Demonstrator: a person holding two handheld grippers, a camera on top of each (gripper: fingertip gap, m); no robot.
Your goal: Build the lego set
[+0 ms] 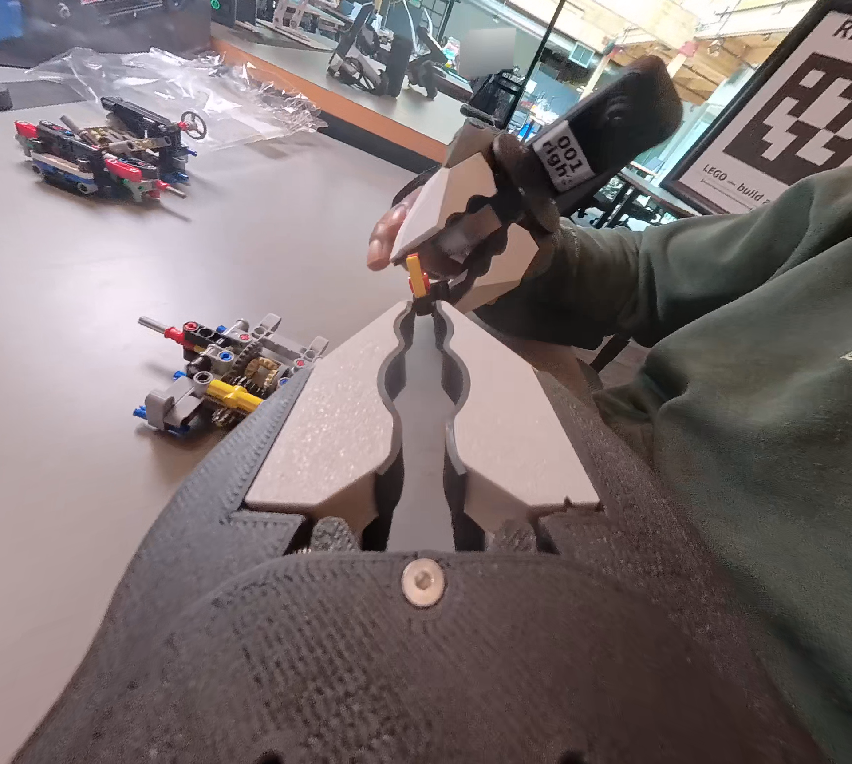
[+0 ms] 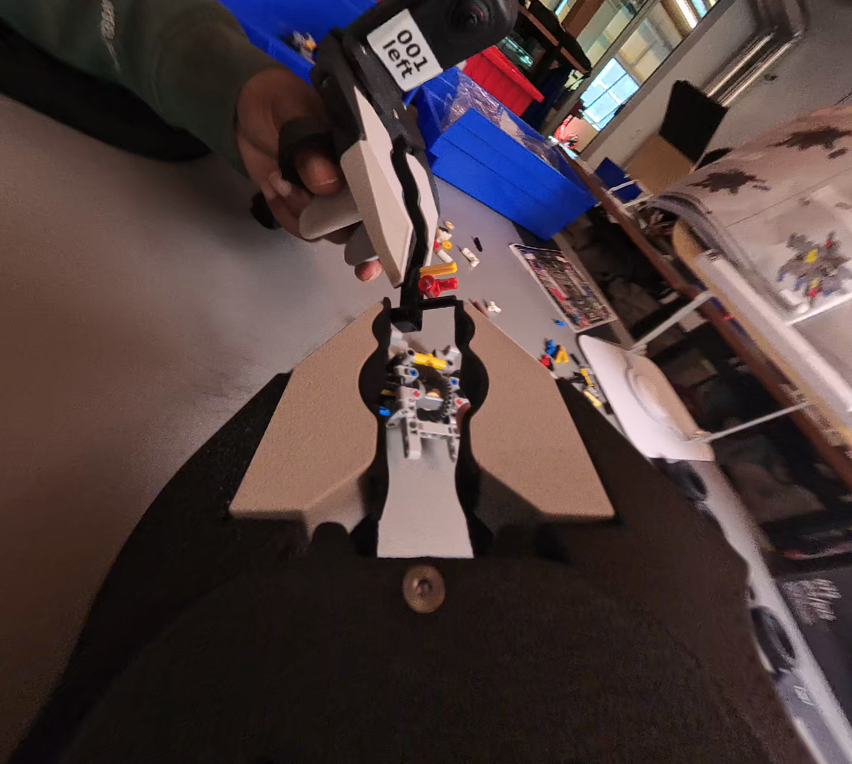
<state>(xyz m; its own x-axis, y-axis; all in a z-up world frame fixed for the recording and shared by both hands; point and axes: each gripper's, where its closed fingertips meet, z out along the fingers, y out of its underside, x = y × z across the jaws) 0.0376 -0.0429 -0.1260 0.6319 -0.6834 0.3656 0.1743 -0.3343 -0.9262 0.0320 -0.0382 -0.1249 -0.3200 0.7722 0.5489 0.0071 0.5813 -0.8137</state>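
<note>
A small brick assembly (image 1: 422, 285) is held up in the air above the grey bench (image 1: 115, 234), shared between the two grippers. It is built on a slim black beam, with a yellow axle piece (image 2: 438, 268) and a red pin (image 2: 438, 284) sticking out of its side one above the other, and a black axle (image 2: 438, 303) projecting lower down.

In the left wrist view, the left gripper (image 1: 422, 309) is seen with its fingers (image 1: 350, 373) nearly pressed together, pinching the black lower end of the assembly at the very tips. From 1 o'clock the right gripper (image 1: 438, 280) reaches in, gripped by a hand in a green sleeve (image 1: 691, 280).

In the right wrist view, the right gripper (image 2: 422, 310) has its fingers (image 2: 322, 419) spread to a narrow gap, with the black beam end and its axle spanning between the tips; both pads appear to press on it. The left gripper (image 2: 410, 276) comes down from 12 o'clock, its fingers closed along the black beam.

On the bench, a geared grey sub-assembly (image 1: 226, 377) lies at 9 o'clock of the left fingers. A larger car chassis (image 1: 106, 151) sits at 10 o'clock beside clear plastic wrap (image 1: 184, 96). Loose small parts (image 2: 567, 354), a printed booklet (image 2: 562, 285) and blue bins (image 2: 502, 170) are seen toward 2 o'clock in the right wrist view.
</note>
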